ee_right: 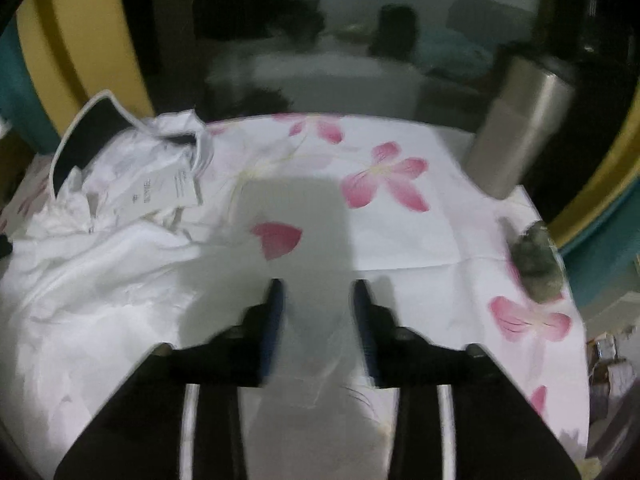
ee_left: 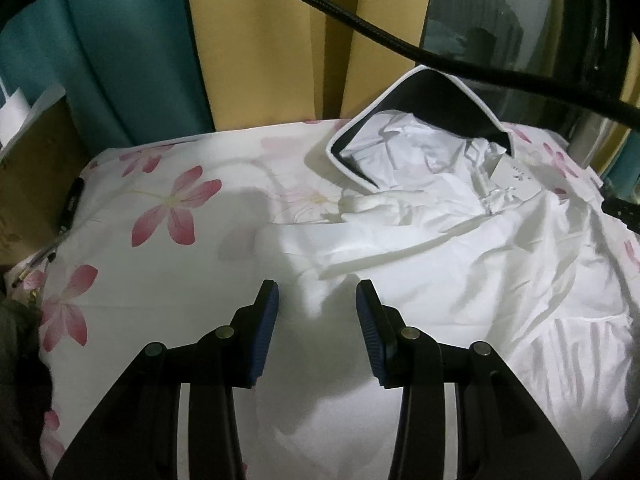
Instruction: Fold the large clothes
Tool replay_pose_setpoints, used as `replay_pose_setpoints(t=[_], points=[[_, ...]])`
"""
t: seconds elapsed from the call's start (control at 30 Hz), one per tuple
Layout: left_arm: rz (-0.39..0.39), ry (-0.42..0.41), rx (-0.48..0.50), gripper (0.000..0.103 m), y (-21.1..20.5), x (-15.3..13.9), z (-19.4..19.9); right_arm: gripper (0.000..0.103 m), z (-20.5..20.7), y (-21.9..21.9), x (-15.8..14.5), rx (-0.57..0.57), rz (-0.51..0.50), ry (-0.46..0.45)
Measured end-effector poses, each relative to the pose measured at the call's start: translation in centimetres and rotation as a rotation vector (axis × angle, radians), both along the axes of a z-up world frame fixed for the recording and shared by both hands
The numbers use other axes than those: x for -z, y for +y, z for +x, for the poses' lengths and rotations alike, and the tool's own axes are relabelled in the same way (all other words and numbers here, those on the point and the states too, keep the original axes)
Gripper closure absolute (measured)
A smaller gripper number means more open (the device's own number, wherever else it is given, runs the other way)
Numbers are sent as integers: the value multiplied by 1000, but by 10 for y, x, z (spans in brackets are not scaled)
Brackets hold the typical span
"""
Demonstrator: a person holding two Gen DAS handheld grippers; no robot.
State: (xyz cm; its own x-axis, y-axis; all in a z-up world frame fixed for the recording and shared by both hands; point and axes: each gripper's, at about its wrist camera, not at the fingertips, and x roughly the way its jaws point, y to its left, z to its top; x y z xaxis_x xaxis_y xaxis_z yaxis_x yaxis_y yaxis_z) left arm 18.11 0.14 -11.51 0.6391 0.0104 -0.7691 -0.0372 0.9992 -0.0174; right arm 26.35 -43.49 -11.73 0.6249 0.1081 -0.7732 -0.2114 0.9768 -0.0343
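Note:
A white garment (ee_left: 460,248) with a black, white-edged collar (ee_left: 424,96) and a paper tag (ee_left: 516,174) lies crumpled on a table covered by a white cloth with pink flowers (ee_left: 160,208). My left gripper (ee_left: 317,292) is open and empty, just above the garment's near left edge. In the right wrist view the garment (ee_right: 100,264) lies at the left with its collar (ee_right: 88,136) and tag (ee_right: 168,192). My right gripper (ee_right: 318,290) is open and empty over the garment's right edge; this view is blurred.
A steel tumbler (ee_right: 520,136) stands at the table's far right. A grey fuzzy object (ee_right: 538,264) lies on the right edge. Pens (ee_left: 70,208) lie at the left edge by a cardboard box (ee_left: 28,168). Curtains (ee_left: 260,40) hang behind. A black cable (ee_left: 360,12) crosses overhead.

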Motion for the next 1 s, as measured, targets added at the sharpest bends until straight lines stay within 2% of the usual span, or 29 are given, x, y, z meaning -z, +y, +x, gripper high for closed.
replay_pose_setpoints(t=[0.1,0.17,0.23,0.4,0.5,0.7,0.93,1.0], points=[[-20,-5,5,60,-2,-3,-3,50,-21,6,-17,-8,45,-43],[-24,-12,12,60,-5,-6,-6,42,-34,15,-26,-9,43,-79],[-25,-28,19,60,-7,-9,-10,38,-46,20,-34,-1,55,-101],[-20,-103,25,60,-9,-26,-25,37,-65,28,-44,13,99,-111],[0,-98,9,60,-5,-27,-30,36,-75,33,-48,14,101,-113],[-193,-76,-38,60,37,-18,-37,36,-90,39,-49,16,92,-109],[-219,-31,-61,61,58,4,-30,36,-86,37,-30,18,85,-57],[-219,-18,-53,66,53,9,-18,36,-78,39,-25,3,79,-40]])
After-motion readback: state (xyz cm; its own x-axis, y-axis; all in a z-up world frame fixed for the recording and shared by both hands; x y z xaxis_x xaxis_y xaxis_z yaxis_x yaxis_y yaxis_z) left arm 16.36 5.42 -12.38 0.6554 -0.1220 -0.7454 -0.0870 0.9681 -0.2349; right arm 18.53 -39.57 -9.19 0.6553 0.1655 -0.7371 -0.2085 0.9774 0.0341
